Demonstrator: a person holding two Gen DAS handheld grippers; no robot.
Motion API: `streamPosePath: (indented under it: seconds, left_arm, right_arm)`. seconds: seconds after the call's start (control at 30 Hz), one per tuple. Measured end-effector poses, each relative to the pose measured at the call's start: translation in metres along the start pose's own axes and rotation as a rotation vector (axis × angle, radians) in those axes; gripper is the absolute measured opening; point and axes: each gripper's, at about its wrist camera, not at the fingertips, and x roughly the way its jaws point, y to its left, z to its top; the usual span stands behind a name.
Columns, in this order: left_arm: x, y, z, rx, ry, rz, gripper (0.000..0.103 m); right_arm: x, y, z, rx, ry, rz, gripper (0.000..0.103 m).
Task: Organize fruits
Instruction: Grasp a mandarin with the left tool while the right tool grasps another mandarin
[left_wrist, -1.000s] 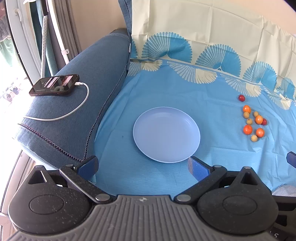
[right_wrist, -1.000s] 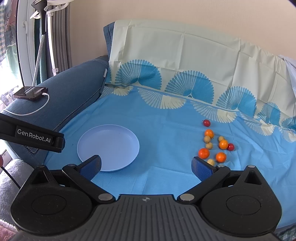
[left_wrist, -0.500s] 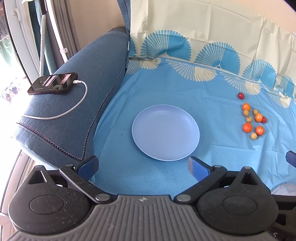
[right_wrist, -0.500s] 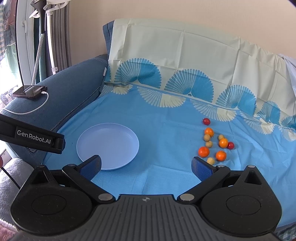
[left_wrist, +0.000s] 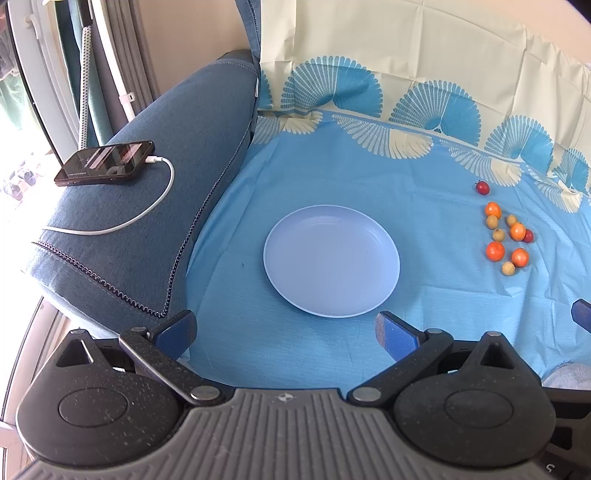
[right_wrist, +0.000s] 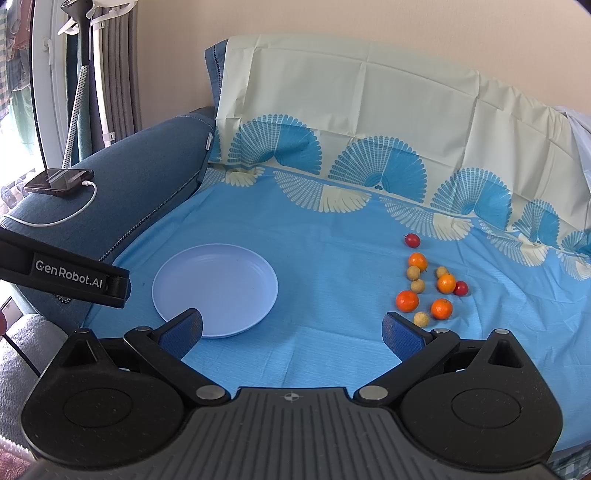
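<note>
An empty pale lilac plate (left_wrist: 384, 273) (right_wrist: 258, 295) lies on the blue cloth. A cluster of small fruits lies to its right: several orange ones (left_wrist: 495, 251) (right_wrist: 407, 300), tan round ones (left_wrist: 508, 268) (right_wrist: 421, 319) and two red ones (left_wrist: 482, 187) (right_wrist: 412, 240). My left gripper (left_wrist: 284, 330) is open and empty, just in front of the plate. My right gripper (right_wrist: 293, 328) is open and empty, between the plate and the fruits, its right fingertip close to the nearest tan fruit.
A blue sofa arm (left_wrist: 147, 229) at the left holds a phone (left_wrist: 105, 162) on a white charging cable (left_wrist: 147, 210). The patterned cloth (right_wrist: 369, 110) drapes up the sofa back. The left gripper's body (right_wrist: 66, 275) shows in the right wrist view.
Both grippers have drifted slightly; the plate and fruits sit a little higher in the left wrist view. Nothing was grasped or moved.
</note>
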Motion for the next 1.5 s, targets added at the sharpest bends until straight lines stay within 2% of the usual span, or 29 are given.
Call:
streamPosePath:
  seconds: [0.27, 0.47, 0.6, 0.8, 0.97, 1.13, 1.37, 1.5]
  left_arm:
    - [-0.005, -0.003, 0.001, 0.010, 0.010, -0.017, 0.103]
    - [-0.011, -0.010, 0.000, 0.016, 0.017, -0.019, 0.103]
    - [-0.007, -0.026, 0.001, 0.028, 0.039, -0.040, 0.103]
    - [0.015, -0.075, 0.010, 0.108, 0.078, -0.079, 0.103]
    - [0.057, -0.138, 0.030, 0.221, 0.073, -0.104, 0.103]
    - [0.123, -0.204, 0.058, 0.288, 0.121, -0.147, 0.103]
    - [0.224, -0.291, 0.094, 0.350, 0.249, -0.214, 0.103]
    - [0.254, -0.321, 0.103, 0.383, 0.288, -0.273, 0.103]
  right_arm:
    - [-0.001, -0.001, -0.002, 0.015, -0.012, 0.013, 0.103]
    - [-0.005, -0.017, -0.005, 0.075, -0.028, -0.008, 0.103]
    - [-0.001, -0.046, -0.015, 0.149, -0.029, -0.063, 0.103]
    - [0.030, -0.123, -0.039, 0.302, -0.016, -0.214, 0.103]
    - [0.082, -0.190, -0.052, 0.374, -0.014, -0.332, 0.103]
    - [0.158, -0.232, -0.064, 0.297, 0.040, -0.356, 0.102]
    - [0.237, -0.265, -0.074, 0.156, 0.054, -0.236, 0.102]
    - [0.258, -0.273, -0.074, 0.094, 0.023, -0.169, 0.100]
